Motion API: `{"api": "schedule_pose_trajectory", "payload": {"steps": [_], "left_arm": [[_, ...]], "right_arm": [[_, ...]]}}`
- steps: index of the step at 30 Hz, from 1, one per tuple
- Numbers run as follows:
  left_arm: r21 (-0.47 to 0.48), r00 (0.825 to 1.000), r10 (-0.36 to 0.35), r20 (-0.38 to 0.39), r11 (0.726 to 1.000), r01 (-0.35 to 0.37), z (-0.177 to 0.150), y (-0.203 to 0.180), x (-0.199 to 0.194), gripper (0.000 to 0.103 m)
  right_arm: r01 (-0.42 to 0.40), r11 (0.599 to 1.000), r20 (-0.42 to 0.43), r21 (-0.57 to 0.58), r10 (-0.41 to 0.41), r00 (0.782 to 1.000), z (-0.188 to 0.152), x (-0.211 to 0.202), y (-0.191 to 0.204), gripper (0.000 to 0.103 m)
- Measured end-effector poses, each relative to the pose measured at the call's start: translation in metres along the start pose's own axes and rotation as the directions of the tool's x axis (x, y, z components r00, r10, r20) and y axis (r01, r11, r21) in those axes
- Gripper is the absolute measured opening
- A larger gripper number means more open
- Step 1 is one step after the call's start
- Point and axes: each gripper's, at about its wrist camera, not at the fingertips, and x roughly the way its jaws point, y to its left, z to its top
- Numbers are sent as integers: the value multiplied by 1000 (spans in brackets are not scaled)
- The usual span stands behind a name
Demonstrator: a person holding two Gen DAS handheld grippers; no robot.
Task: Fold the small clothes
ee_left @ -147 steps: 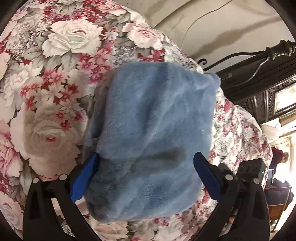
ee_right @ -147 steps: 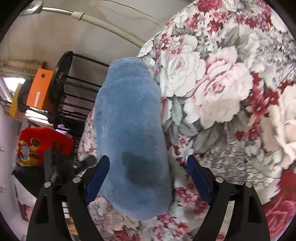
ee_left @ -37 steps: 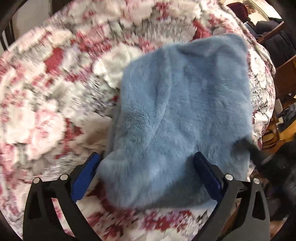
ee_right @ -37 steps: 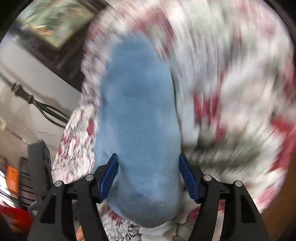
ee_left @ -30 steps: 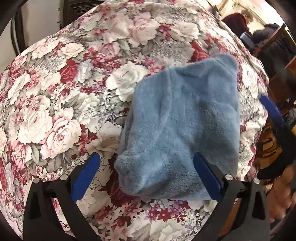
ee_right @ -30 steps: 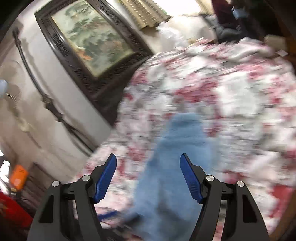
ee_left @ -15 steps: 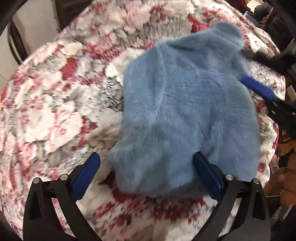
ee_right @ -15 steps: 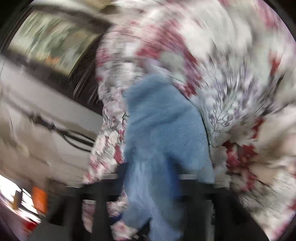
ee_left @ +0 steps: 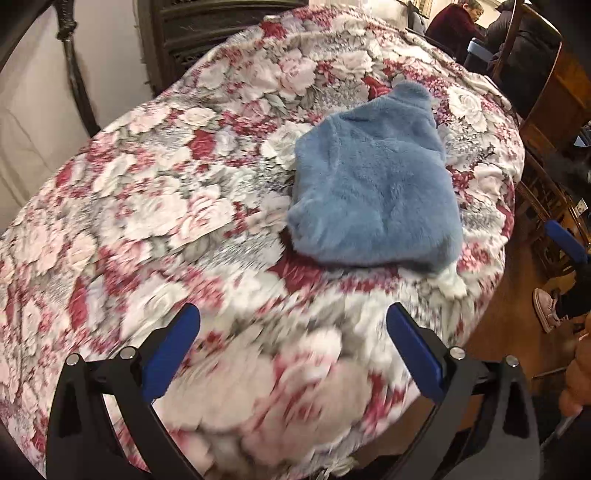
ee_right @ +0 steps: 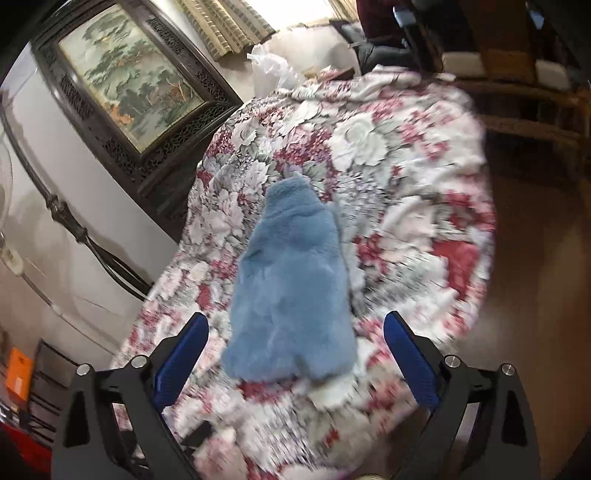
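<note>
A folded fluffy blue garment (ee_left: 373,184) lies on the floral-covered table (ee_left: 166,206), toward its right side. It also shows in the right wrist view (ee_right: 291,295) as a compact bundle on the cloth (ee_right: 406,184). My left gripper (ee_left: 291,332) is open and empty, held back above the near part of the table, well short of the garment. My right gripper (ee_right: 295,339) is open and empty, with the garment's near edge between and beyond its blue fingers. A blue finger of the right gripper (ee_left: 565,236) shows at the right edge of the left wrist view.
A dark framed painting (ee_right: 129,81) leans on the wall behind the table. Wooden chairs (ee_left: 546,85) and seated people (ee_left: 454,22) are at the far right. A person's shoe (ee_left: 545,306) is on the wooden floor (ee_right: 535,258) beside the table.
Both grippers have pulled back and up from the garment. It now lies free on the table, farther from the fingers. Half a second ago the right gripper was down at the garment.
</note>
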Motion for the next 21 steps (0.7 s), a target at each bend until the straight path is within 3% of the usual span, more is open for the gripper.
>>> {"api": "schedule_pose_trajectory", "payload": {"steps": [4,8,10,13,17,19,21], "left_arm": [[-7,999,33,22,999,-32,-15,6,-29,98],[11,997,27,67,1000,-27,-21,3,-58,98],[20,997,7,81,1000,-9,-22,-1,-68,98],[44,997,-10,82,999,6,-23,-9,-77,98],[63,997,-7,81,998,2,-26,-14,-80,98],[53,997,-24,67,998,21,-25,-14,-77,98],[39,997,-60,49,998,58,-24,-14,-73,98]], "right_arm": [[100,987,37,-123,-96,995,-27,-31,18,97],[127,968,175,-217,-89,981,-49,-87,31,100],[71,970,152,-232,-36,988,-55,-100,30,100],[54,976,141,-209,-24,990,-57,-108,27,100],[118,976,137,-182,-94,986,-53,-103,28,100],[168,968,113,-185,-149,982,-52,-95,31,100],[164,967,99,-194,-147,984,-52,-90,31,100]]}}
